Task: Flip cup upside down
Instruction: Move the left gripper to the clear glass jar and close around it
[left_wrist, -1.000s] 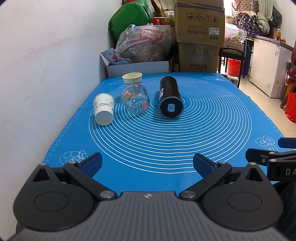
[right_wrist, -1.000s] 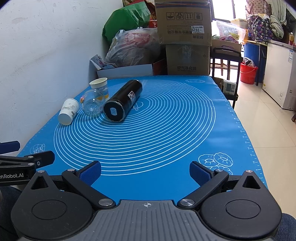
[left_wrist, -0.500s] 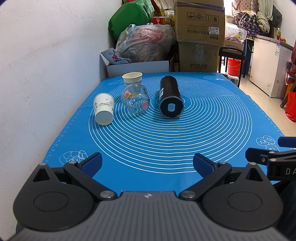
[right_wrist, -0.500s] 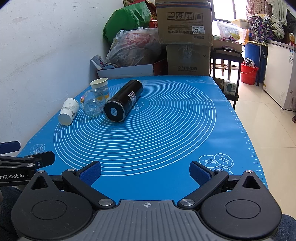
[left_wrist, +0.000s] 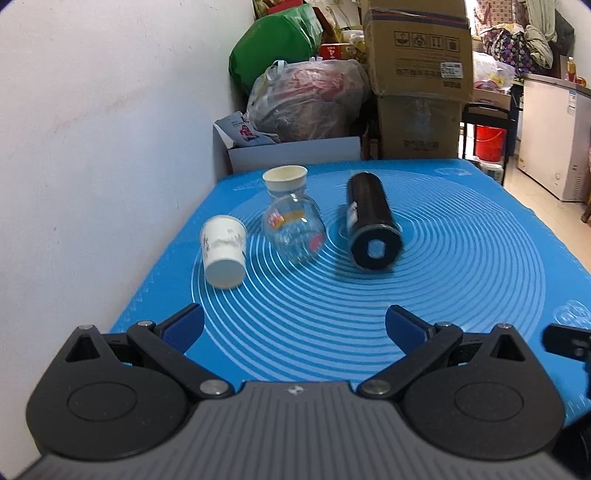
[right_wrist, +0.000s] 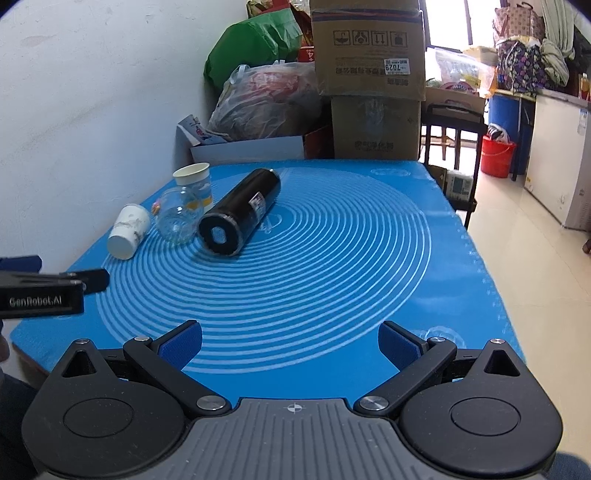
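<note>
Bare blue mat (right_wrist: 332, 258) lay open over the near and right parts; toppled paper cup (left_wrist: 223, 251), glass jar (left_wrist: 293, 232), black flask (left_wrist: 371, 221) crowded the far-left corner by the wall (left_wrist: 92, 147)

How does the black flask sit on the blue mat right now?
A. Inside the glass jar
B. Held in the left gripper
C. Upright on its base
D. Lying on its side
D. The black flask lies lengthwise on the blue mat, one round end facing the camera, untouched by either gripper.
</note>
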